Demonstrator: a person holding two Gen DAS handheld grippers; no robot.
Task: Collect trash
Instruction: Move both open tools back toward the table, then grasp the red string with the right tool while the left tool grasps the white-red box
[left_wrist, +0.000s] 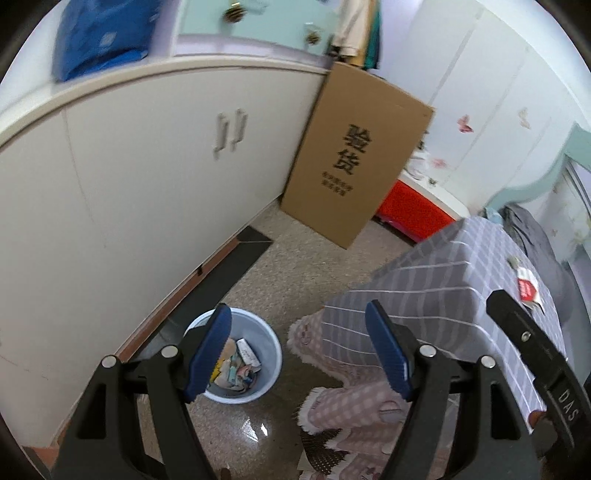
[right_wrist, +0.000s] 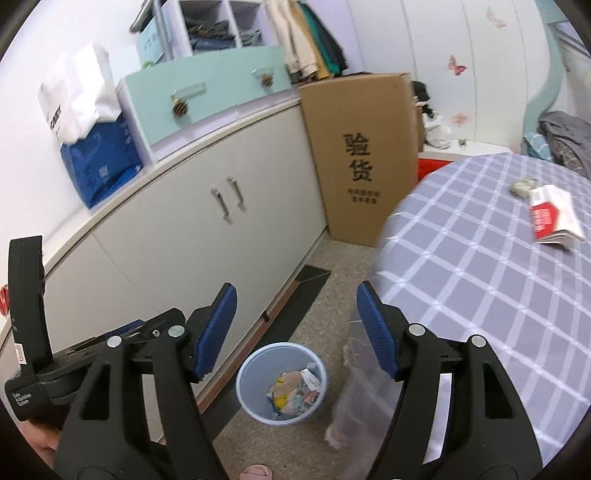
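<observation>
**Down on the floor: bin part-filled, two scraps still on the tabletop**

Down on the speckled floor, between the white cupboard and the draped table, stands the pale blue bin (right_wrist: 281, 384), and it already holds a heap of crumpled wrappers and small cartons (right_wrist: 293, 395). That much of the collecting looks done.

What is left lies on the checked tabletop (right_wrist: 480, 295) to the right: a red-and-white packet (right_wrist: 554, 218) near the far right edge, and just beyond it a small crumpled grey-green scrap (right_wrist: 522, 186). Both are well apart from the bin. No other loose litter shows on the cloth or on the visible floor, so by my judgement the job is mostly through, with these two pieces remaining.

Neither pair of tongs carries anything. The left tongs (left_wrist: 299, 350) stand wide apart above the bin and the table's near corner, with nothing between the blue pads. The right tongs (right_wrist: 295, 332) are likewise spread wide and empty, hanging over the bin.

A tall cardboard box (right_wrist: 362, 158) leans at the far end of the cupboard, outside the work.
</observation>
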